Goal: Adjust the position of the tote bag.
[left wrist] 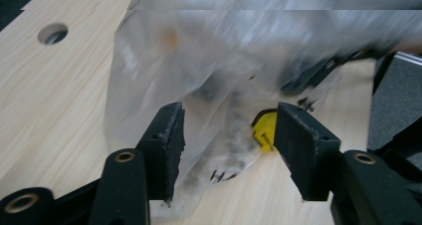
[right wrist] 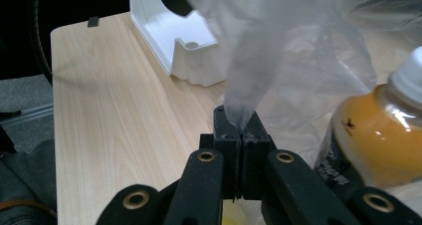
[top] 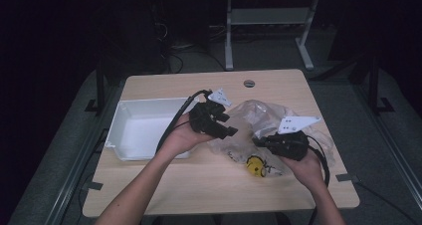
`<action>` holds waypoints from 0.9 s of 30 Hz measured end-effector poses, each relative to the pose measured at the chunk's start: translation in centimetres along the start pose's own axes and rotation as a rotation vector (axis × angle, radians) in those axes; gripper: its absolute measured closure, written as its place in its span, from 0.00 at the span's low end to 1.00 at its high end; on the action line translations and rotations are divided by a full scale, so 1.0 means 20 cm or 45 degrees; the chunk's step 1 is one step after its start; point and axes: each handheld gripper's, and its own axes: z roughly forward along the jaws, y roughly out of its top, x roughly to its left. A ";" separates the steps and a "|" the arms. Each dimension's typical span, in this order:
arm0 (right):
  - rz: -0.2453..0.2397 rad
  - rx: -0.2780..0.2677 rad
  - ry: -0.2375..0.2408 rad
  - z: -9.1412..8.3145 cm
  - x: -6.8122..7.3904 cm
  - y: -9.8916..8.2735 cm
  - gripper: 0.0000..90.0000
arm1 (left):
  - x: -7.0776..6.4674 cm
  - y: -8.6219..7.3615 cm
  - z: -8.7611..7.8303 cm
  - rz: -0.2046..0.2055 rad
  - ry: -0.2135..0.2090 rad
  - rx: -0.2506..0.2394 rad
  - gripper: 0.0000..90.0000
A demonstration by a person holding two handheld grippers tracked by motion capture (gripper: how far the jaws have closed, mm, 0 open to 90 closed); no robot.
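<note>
White tray [top: 130,131] is being kept at the left side of the wooden table [top: 199,190], open side up. Round grommet hole [top: 249,83] is being shown near the table's far edge. Desk frame legs [top: 229,41] are being seen behind.

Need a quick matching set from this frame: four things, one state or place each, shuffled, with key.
Things:
1. left gripper
2. right gripper
3. white tray
4. bottle

States:
A. on the table's left part
B. jaws apart
C. orange-yellow, white cap, beside the plastic bag
D. jaws pinching the plastic bag

Pairs: 1-B, 2-D, 3-A, 4-C
</note>
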 end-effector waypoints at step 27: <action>0.098 0.029 -0.020 0.19 -0.05 0.01 0.99 | -0.15 0.01 -0.07 0.119 -0.069 -0.069 0.43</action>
